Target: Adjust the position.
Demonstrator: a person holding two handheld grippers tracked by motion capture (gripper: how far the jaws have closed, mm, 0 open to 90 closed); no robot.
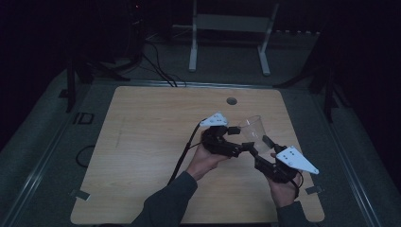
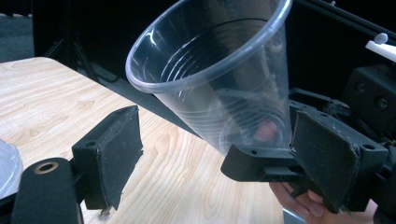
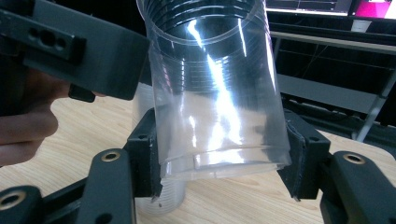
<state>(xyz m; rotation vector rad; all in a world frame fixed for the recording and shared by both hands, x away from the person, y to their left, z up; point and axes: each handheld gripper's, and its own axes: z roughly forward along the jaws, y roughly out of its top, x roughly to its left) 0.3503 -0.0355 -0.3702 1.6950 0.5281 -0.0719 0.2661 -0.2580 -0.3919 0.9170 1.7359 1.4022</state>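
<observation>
While both grippers meet above the right half of the table (image 1: 142, 142), most of that pale wood-grain top lies bare, with wide open room to the left and toward the far edge. A small round hole (image 1: 231, 100) sits near the far edge. The near-right corner lies close under the right hand (image 1: 283, 191); the right edge runs just beside that forearm. Dark floor surrounds the table, and a white frame (image 1: 229, 28) stands well beyond the far edge.

The right gripper (image 3: 224, 163) has its jaws closed on the base of a clear cup (image 3: 215, 93). Both pads press the cup's lower wall, one on each side, and the cup is held off the table, tilted, mouth away from the hand. In the high view the cup (image 1: 253, 130) hangs between the two grippers, right of the table's middle.

The left gripper (image 2: 215, 154) stands open, jaws wide apart. Its pads touch nothing; the cup (image 2: 219, 79) passes above and between them, nearer the right-hand jaw, with its rim toward this camera. Whether that jaw grazes the other gripper's jaw cannot be told.

The cup is thin transparent plastic, tapered, with fine rings round the wall and a rolled rim. Jaw pads are flat, black and matt, frayed at the edges. Each gripper carries a pale three-cornered plate (image 1: 297, 159). A second clear object (image 2: 7, 168) shows at the lower left edge of the left gripper view; its shape cannot be told.
</observation>
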